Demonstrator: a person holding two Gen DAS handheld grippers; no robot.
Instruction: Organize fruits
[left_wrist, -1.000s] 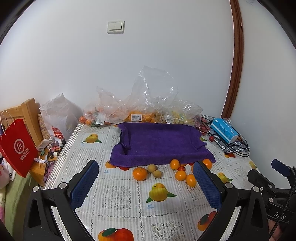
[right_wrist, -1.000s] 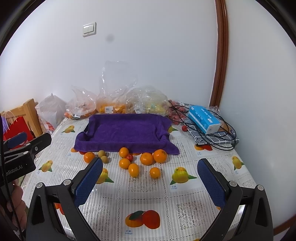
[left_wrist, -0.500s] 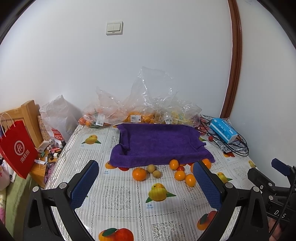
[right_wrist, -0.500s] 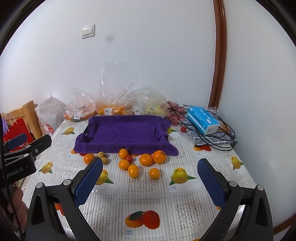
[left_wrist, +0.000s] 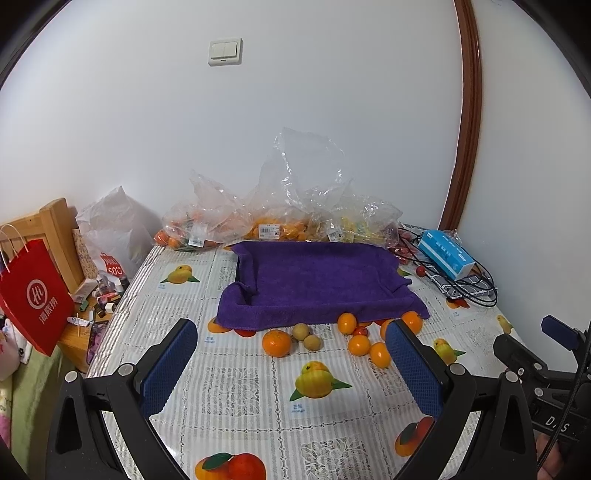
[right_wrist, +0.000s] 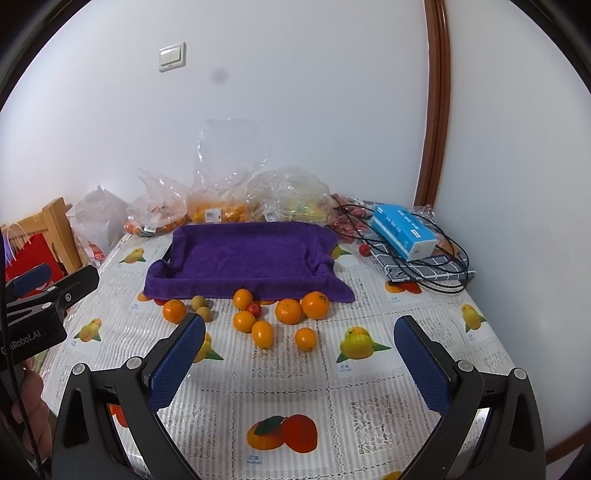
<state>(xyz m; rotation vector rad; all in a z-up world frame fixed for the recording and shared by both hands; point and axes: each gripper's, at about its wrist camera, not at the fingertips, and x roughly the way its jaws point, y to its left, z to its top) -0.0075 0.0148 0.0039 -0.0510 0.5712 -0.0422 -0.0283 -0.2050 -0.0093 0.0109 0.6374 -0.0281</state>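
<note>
Nearest you, your left gripper (left_wrist: 293, 369) and right gripper (right_wrist: 299, 360) hovered spread wide, empty, over the tablecloth (right_wrist: 369, 398). Beyond, loose oranges (right_wrist: 262, 334) lay before the purple-towelled tray (right_wrist: 243, 254); bagged fruit (right_wrist: 216, 212) lined the wall.

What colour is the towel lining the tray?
Purple towel; clearest in the right wrist view.

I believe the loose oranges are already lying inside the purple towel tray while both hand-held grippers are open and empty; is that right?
Not quite: the oranges lie on the tablecloth in front of the purple towel tray, which holds nothing, as the right wrist view shows. The rest stands: the left hand-held gripper and right hand-held gripper are both open and empty.
</note>
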